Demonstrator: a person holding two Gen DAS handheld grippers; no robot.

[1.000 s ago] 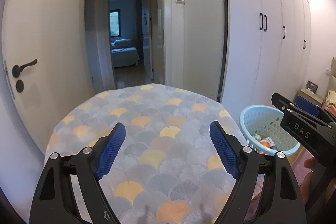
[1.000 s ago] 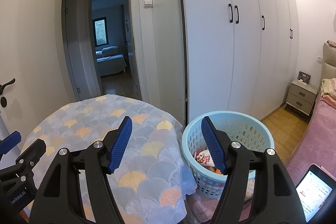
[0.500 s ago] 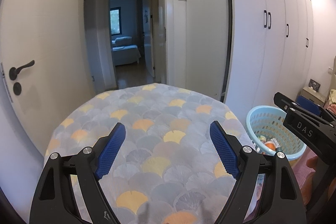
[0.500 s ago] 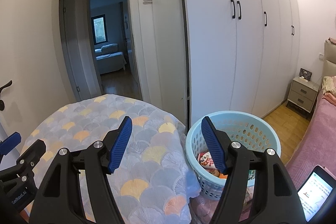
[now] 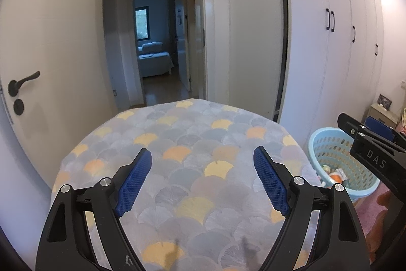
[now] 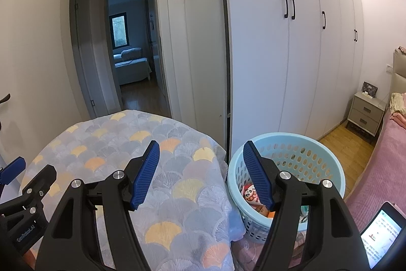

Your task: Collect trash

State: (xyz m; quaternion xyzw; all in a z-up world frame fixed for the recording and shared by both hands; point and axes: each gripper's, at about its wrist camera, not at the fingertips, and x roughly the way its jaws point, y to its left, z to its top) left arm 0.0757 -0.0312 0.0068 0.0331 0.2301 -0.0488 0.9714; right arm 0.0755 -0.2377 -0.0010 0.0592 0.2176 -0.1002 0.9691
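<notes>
A light blue perforated basket (image 6: 304, 144) stands on the floor right of the round table (image 6: 114, 139); it holds trash, including a red and white wrapper (image 6: 250, 193). It also shows in the left wrist view (image 5: 327, 144). My left gripper (image 5: 202, 156) is open and empty above the table's patterned cloth (image 5: 192, 144). My right gripper (image 6: 200, 151) is open and empty, held over the table's right edge and the basket's left rim. No loose trash shows on the table.
White wardrobe doors (image 6: 291, 55) run along the right. An open doorway (image 6: 127, 55) lies behind the table. A white door with a black handle (image 5: 22, 85) is on the left. A nightstand (image 6: 365, 111), a pink bed (image 6: 385, 156) and a phone (image 6: 380, 235) are at the right.
Both grippers have drawn back and risen slightly, so the table and basket look a little farther away. Both stay open and empty.
</notes>
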